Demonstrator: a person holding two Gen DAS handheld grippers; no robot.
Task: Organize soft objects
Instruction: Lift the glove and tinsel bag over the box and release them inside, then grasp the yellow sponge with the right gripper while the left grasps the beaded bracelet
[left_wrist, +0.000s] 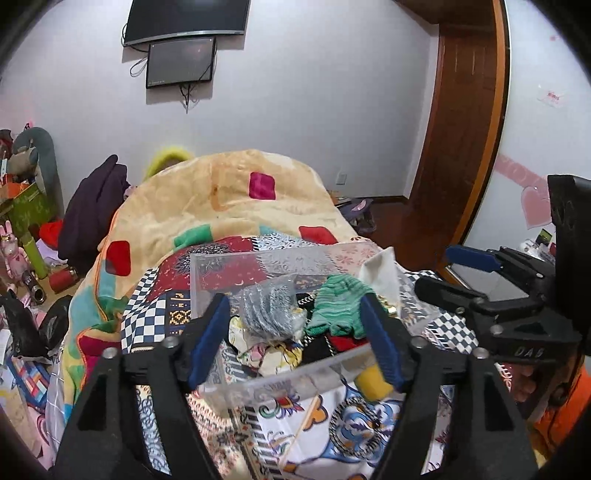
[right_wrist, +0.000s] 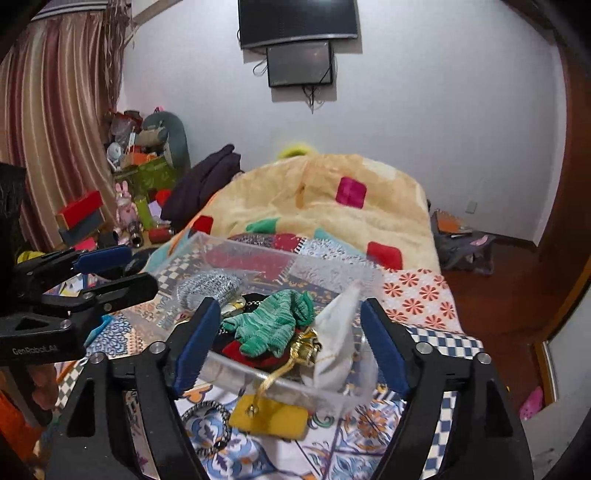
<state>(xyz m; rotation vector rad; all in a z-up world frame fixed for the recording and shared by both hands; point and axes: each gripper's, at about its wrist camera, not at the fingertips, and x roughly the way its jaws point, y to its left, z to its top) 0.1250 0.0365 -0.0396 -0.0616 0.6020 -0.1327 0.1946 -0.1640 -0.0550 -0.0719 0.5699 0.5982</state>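
Observation:
A clear plastic box stands on the patterned bedspread. It holds a green knitted piece, a grey knitted piece, a white cloth leaning on the right wall, and printed fabric. A yellow pad lies on the bed just outside the near wall. My left gripper is open and empty, hovering before the box. My right gripper is open and empty, also before the box. Each shows in the other's view.
A cream blanket with coloured squares is heaped behind the box. A dark garment lies at its left. Toys and boxes clutter the floor by the curtain. A wooden door stands at the right. A beaded bracelet lies near the pad.

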